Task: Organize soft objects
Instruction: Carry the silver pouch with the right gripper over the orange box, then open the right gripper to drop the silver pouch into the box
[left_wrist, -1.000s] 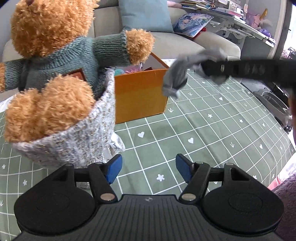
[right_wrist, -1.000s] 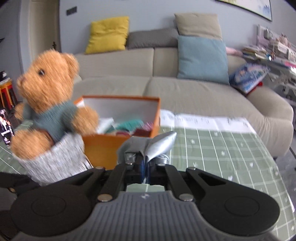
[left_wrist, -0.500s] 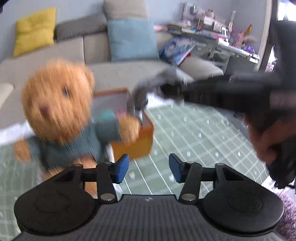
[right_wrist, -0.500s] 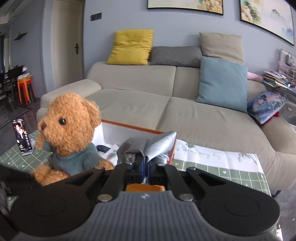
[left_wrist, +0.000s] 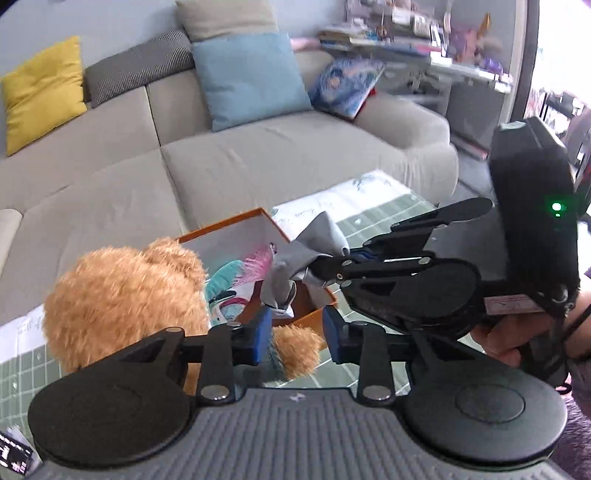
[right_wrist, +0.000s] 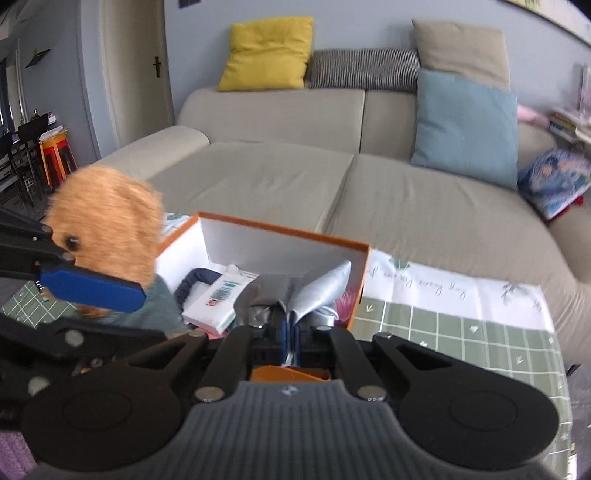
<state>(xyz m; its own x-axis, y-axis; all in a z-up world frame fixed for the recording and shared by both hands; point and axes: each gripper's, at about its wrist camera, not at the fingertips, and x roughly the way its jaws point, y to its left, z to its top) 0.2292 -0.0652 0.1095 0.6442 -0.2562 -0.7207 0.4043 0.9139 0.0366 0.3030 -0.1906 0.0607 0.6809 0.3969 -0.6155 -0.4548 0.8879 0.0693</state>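
A grey cloth (left_wrist: 310, 251) hangs over the open orange box (left_wrist: 229, 226), pinched in my right gripper (left_wrist: 328, 266). In the right wrist view that gripper (right_wrist: 290, 341) is shut on the cloth (right_wrist: 314, 291), just in front of the box (right_wrist: 284, 232). A brown teddy bear (left_wrist: 122, 295) in a teal sweater sits left of the box. My left gripper (left_wrist: 297, 338) hovers above and in front of the bear, jaws closing with nothing pressed between them; the bear's paw shows behind the gap. One blue pad (right_wrist: 92, 288) of it crosses the bear (right_wrist: 107, 229).
The box holds a white packet (right_wrist: 218, 299), a dark band and a pink feathery item (left_wrist: 255, 267). The green gridded tablecloth (right_wrist: 461, 343) covers the table. A beige sofa (right_wrist: 295, 184) with cushions stands behind. A hand (left_wrist: 506, 339) holds the right gripper.
My left gripper rose away from the bear and its jaws narrowed. The right gripper carried the grey cloth left, from beside the box to over its opening.
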